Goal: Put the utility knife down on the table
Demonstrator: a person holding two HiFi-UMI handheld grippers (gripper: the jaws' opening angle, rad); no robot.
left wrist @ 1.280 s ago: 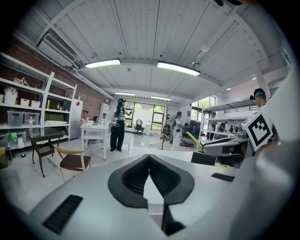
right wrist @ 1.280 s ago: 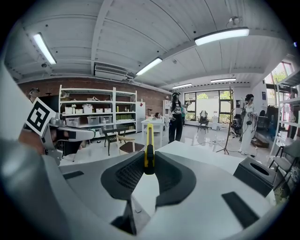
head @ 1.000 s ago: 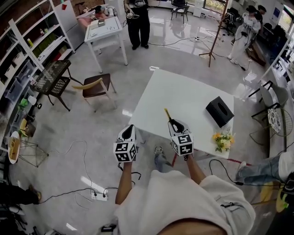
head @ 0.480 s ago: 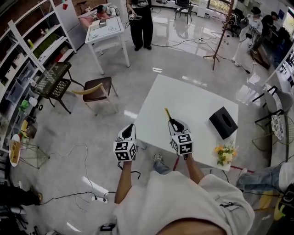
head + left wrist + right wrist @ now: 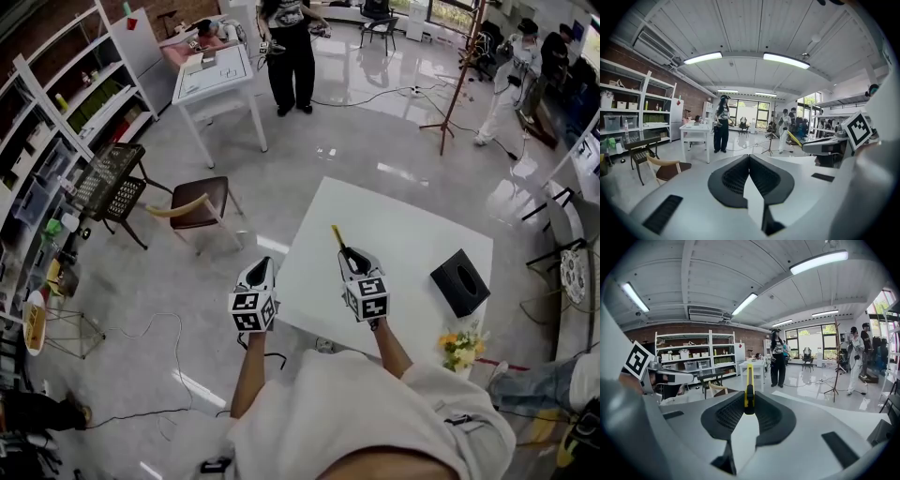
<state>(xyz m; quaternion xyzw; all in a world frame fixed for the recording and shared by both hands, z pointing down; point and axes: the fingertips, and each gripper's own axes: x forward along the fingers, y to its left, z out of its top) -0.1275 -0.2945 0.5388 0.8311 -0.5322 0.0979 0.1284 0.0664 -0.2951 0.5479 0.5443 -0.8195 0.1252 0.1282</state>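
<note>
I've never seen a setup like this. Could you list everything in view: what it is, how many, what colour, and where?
table: one, white, straight in front of the person
tissue box: one, black, on the table's right side
flowers: one bunch, yellow and white, at the table's near right corner
utility knife: one, yellow and black, above the table
chair: one, wood with brown seat, left of the table
small table: one, white, far left
shelving: one run, white, along the left wall
person in black trousers: one, beside the small table
left gripper: one, white with black pads, shut and empty, left of the table
right gripper: one, white with black pads, shut on the utility knife
</note>
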